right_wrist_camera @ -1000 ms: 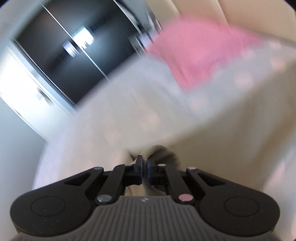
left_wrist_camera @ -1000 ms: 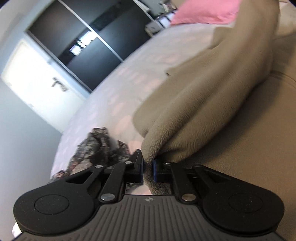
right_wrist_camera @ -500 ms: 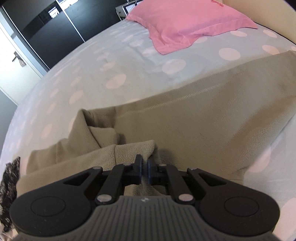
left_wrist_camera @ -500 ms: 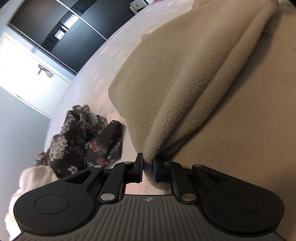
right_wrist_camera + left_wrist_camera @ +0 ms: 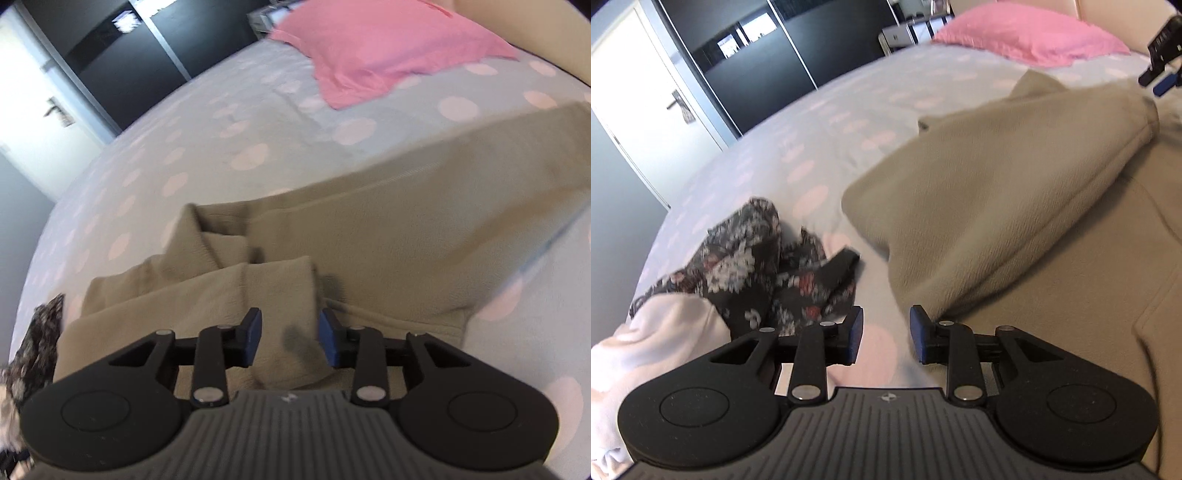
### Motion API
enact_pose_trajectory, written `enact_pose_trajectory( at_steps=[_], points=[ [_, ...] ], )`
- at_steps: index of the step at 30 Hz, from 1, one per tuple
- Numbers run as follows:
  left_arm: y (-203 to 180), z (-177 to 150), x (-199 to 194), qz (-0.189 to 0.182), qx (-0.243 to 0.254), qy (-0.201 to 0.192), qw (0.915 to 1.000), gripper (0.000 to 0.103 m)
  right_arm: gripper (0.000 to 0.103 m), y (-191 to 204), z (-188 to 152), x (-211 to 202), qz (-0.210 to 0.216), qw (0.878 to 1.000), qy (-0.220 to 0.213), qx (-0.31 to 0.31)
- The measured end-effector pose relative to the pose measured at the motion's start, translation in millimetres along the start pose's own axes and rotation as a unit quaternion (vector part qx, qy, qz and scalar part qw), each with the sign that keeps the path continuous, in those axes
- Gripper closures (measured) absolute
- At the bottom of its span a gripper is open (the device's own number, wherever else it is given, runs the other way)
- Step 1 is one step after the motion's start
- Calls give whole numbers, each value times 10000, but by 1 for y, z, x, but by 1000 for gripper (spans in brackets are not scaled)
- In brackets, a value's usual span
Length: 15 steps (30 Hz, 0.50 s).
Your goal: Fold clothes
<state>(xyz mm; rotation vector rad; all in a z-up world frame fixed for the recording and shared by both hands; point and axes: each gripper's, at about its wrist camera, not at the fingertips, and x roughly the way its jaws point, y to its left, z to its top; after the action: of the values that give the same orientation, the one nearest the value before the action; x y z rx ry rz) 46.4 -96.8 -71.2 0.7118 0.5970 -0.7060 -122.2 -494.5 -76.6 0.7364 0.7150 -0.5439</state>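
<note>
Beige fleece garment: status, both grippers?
Left hand-held gripper opening, nothing between pads. Right hand-held gripper opening over folded sleeve, not gripping. Beige fleece garment released, lying on dotted bedsheet. Floral dark cloth alongside, clear of fold.

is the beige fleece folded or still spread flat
Partly folded: one section of the beige fleece is doubled over onto the flat layer, its rolled fold edge showing. Not a finished fold.

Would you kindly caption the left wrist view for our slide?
Left gripper opening, nothing between its jaws, beside a folded beige fleece on the dotted bed.
</note>
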Motion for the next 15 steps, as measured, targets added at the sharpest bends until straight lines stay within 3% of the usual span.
enact_pose_trajectory(
  at_steps=[4, 9, 15],
  points=[
    [-8, 18, 8, -35, -65, -138, 9999, 77, 65, 15, -13, 6, 361, 9987, 75, -359],
    [-23, 28, 39, -71, 22, 204, 9998, 77, 73, 8, -24, 41, -134, 9984, 257, -490],
    [-27, 27, 50, 103, -48, 492, 9987, 77, 73, 11, -24, 57, -226, 9971, 180, -703]
  ],
)
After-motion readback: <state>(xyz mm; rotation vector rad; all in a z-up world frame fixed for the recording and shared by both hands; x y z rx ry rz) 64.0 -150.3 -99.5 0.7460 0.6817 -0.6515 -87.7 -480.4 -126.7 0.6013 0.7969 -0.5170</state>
